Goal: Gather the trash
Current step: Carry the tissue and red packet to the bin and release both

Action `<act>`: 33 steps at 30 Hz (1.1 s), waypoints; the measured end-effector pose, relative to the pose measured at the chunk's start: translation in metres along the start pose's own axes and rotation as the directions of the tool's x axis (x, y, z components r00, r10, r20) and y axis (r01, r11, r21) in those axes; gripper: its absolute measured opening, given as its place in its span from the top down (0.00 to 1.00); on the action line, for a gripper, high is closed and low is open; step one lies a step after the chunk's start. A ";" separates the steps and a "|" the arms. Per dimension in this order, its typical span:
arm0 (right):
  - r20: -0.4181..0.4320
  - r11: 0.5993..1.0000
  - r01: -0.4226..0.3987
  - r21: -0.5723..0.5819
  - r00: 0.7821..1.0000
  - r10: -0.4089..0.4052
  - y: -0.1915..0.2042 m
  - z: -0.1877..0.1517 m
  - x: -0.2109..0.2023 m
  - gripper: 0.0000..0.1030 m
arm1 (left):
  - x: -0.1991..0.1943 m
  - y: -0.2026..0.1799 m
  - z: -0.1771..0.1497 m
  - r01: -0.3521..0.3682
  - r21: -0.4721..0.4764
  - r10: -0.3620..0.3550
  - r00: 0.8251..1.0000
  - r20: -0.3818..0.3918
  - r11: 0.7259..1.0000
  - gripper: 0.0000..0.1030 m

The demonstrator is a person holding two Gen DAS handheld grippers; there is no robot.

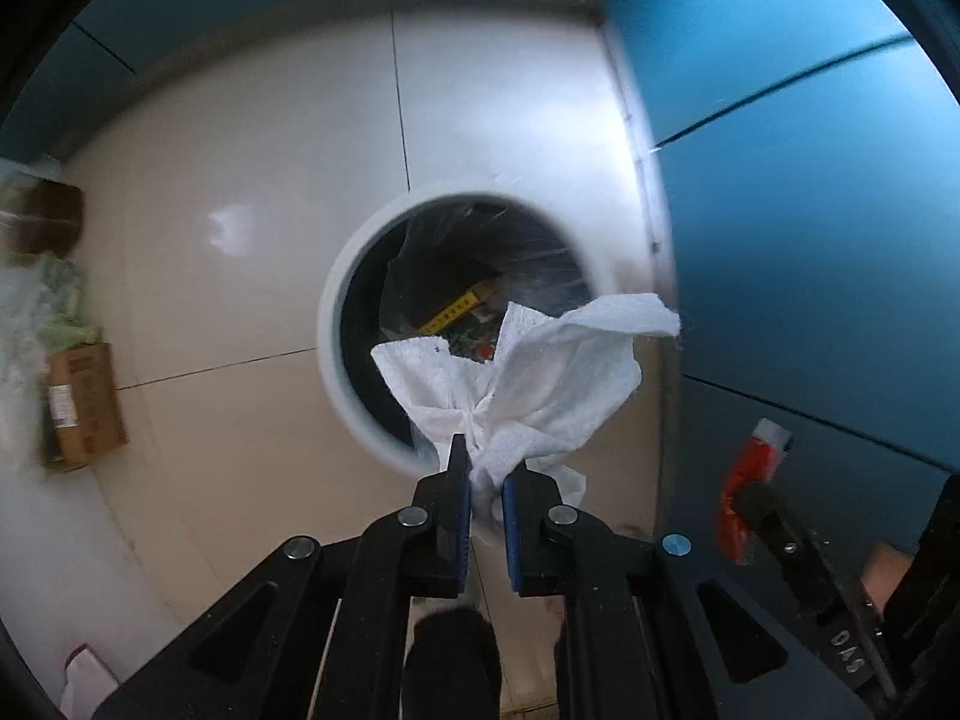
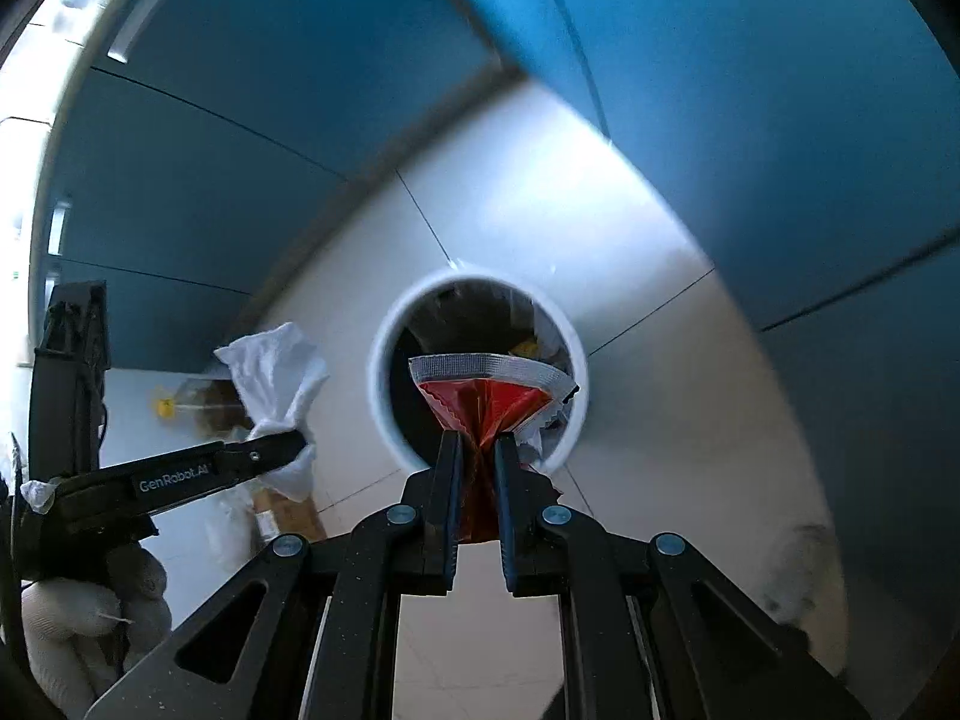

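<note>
Left hand-held gripper (image 1: 485, 474) pinches soft, light paper towel (image 1: 528, 384) at its bunched middle; right hand-held gripper (image 2: 478, 456) pinches crinkly red sachet (image 2: 489, 402) over bin (image 2: 384, 396)

The black two-finger left gripper (image 1: 485, 468) is held with its blue-padded jaws pinched on a crumpled white paper tissue (image 1: 528, 384). The black two-finger right gripper (image 2: 478, 450) is closed likewise on a red foil sachet (image 2: 489, 402). The left handle is gripped by a white-gloved hand (image 2: 90, 618).
</note>
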State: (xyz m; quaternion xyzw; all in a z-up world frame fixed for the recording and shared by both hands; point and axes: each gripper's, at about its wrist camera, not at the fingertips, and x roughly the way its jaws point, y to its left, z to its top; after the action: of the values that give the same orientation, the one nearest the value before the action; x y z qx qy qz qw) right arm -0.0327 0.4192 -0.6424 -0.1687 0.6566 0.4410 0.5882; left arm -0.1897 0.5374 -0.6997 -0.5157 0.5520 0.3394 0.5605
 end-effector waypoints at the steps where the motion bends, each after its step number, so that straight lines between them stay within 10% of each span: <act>1: -0.011 1.000 -0.001 0.003 1.000 0.001 -0.006 0.003 0.029 0.89 | 0.016 0.006 0.006 0.001 -0.006 -0.001 1.000 -0.011 1.000 0.94; 11: -0.104 0.996 0.054 -0.072 0.993 -0.062 -0.018 0.028 0.152 0.84 | 0.087 0.024 0.037 0.026 -0.022 -0.027 0.999 -0.019 0.999 0.84; 16: -0.084 0.992 0.093 -0.089 0.991 -0.101 -0.017 0.032 0.143 0.36 | 0.070 0.032 0.033 -0.034 0.000 0.034 0.999 0.029 0.999 0.07; 22: -0.022 0.956 0.243 -0.166 0.968 -0.250 -0.007 0.029 0.116 0.00 | 0.036 0.040 0.017 -0.136 0.000 0.135 0.983 0.127 0.991 0.06; 33: 0.013 0.918 0.314 -0.243 0.947 -0.321 0.039 0.010 0.038 0.00 | -0.055 0.034 -0.036 -0.240 -0.039 0.242 0.936 0.254 0.970 0.06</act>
State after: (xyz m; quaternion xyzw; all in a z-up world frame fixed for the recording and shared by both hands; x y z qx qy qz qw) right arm -0.0648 0.4601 -0.6614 -0.3493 0.5698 0.4140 0.6179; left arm -0.2403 0.5212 -0.6482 -0.3978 0.5323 0.4716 0.5796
